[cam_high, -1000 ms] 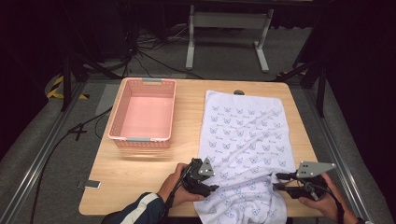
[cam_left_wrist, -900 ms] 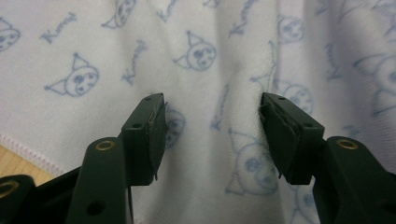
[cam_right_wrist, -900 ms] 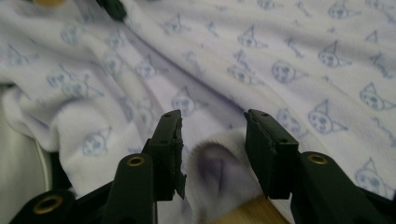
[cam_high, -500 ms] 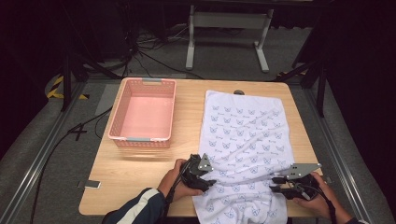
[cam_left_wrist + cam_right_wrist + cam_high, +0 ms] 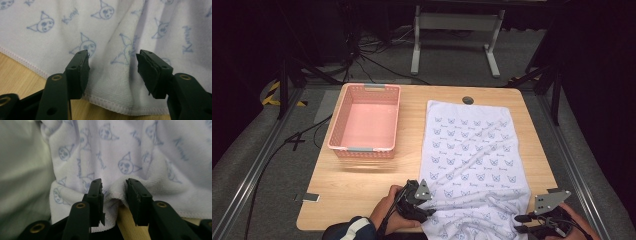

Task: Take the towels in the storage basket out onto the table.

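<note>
A white towel (image 5: 469, 145) with blue cat-face prints lies lengthwise on the right half of the wooden table (image 5: 362, 185), and its near end is rumpled. My left gripper (image 5: 428, 212) is at the towel's near left hem. Its jaws (image 5: 112, 56) stand wide apart over the cloth without pressing it. My right gripper (image 5: 519, 224) is at the near right corner. Its jaws (image 5: 113, 182) have just been opening, and a bunched fold of the towel's hem (image 5: 117, 188) sits loosely between them.
An empty pink basket (image 5: 362, 149) stands on the left half of the table. A small round grommet (image 5: 468, 100) sits at the far edge. Metal rails, cables and a stand's legs (image 5: 452, 30) surround the table on the dark floor.
Both grippers have slid toward the near edge of the table. The towel's near end is more bunched than before.
</note>
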{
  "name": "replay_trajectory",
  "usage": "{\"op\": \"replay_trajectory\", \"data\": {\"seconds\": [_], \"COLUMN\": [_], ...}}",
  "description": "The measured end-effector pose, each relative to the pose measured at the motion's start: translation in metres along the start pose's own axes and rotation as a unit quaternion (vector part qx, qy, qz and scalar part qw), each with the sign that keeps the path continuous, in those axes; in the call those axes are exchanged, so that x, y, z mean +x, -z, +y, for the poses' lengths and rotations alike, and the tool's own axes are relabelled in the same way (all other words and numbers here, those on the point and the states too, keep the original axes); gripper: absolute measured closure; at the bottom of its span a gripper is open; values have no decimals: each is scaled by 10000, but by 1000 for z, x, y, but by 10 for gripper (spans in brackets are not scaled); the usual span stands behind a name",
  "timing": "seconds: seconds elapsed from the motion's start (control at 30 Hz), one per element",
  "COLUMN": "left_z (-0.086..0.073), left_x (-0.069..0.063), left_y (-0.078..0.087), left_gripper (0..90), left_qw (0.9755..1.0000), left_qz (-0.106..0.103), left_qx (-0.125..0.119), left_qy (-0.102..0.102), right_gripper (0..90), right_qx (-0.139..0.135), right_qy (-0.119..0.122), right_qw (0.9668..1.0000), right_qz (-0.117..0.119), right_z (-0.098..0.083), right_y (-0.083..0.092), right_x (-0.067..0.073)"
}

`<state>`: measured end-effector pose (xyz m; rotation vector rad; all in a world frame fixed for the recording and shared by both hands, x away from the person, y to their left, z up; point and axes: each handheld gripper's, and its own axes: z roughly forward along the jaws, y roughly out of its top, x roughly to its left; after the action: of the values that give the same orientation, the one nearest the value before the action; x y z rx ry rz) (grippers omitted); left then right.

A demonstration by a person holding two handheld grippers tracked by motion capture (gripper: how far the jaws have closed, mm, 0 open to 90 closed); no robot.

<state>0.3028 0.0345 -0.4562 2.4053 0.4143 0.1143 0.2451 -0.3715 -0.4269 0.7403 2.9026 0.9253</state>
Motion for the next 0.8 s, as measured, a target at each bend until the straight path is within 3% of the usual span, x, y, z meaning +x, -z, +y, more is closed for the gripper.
{"op": "replay_trajectory", "data": {"seconds": [0.03, 0.1, 0.17, 0.2, 0.23, 0.3, 0.37, 0.4, 0.43, 0.47, 0.5, 0.53, 0.57, 0.63, 0.73, 0.77, 0.8], "left_z": [3, 7, 13, 15, 15, 17, 17, 15, 13, 11, 10, 9, 9, 13, 20, 20, 24], "left_x": [0, 0, 0, 2, 2, 6, 7, 10, 13, 15, 20, 24, 24, 34, 41, 41, 45], "left_y": [2, 2, -3, -9, -9, -21, -23, -21, -20, -18, -17, -16, -16, -19, -22, -22, -25], "left_gripper": [404, 387, 386, 363, 347, 330, 313, 322, 320, 320, 322, 335, 352, 351, 353, 353, 353], "left_qw": [9999, 9996, 9997, 9998, 9998, 9999, 9998, 9999, 9998, 9999, 9999, 9997, 9997, 9991, 9976, 9976, 9959], "left_qz": [137, 48, 108, 39, 39, 24, 10, 42, 84, 115, 165, 220, 220, 410, 673, 673, 884], "left_qx": [-65, -260, -191, -148, -148, 36, 67, 48, 67, 98, 37, 13, 13, -6, 19, 19, 33], "left_qy": [13, 25, -135, -98, -98, -121, -180, -142, -171, -53, -26, 40, 40, 130, 143, 143, 188], "right_gripper": [616, 588, 550, 546, 539, 499, 505, 502, 493, 498, 503, 510, 509, 500, 501, 501, 501], "right_qx": [-141, -556, -662, -698, -740, -736, -674, -398, -332, -425, -426, -398, -363, -408, -262, -259, -295], "right_qy": [-5, -246, -530, -650, -769, -945, -946, -938, -962, -1037, -1132, -1265, -1304, -1356, -1247, -1219, -1251], "right_qw": [9999, 9962, 9891, 9837, 9803, 9742, 9740, 9736, 9731, 9732, 9708, 9643, 9603, 9582, 9487, 9458, 9452], "right_qz": [-86, -624, -1200, -1525, -1665, -1912, -1947, -2043, -2066, -2010, -2070, -2290, -2439, -2485, -2893, -2997, -3002], "right_z": [2, 7, 10, 12, 13, 14, 13, 9, 6, 3, 1, 0, -1, 1, 9, 11, 14], "right_y": [5, 15, 16, 15, 11, 1, -4, -14, -15, -13, -11, -9, -8, -8, -10, -11, -12], "right_x": [0, -6, -17, -25, -36, -52, -59, -69, -72, -75, -78, -80, -84, -92, -105, -110, -115]}}
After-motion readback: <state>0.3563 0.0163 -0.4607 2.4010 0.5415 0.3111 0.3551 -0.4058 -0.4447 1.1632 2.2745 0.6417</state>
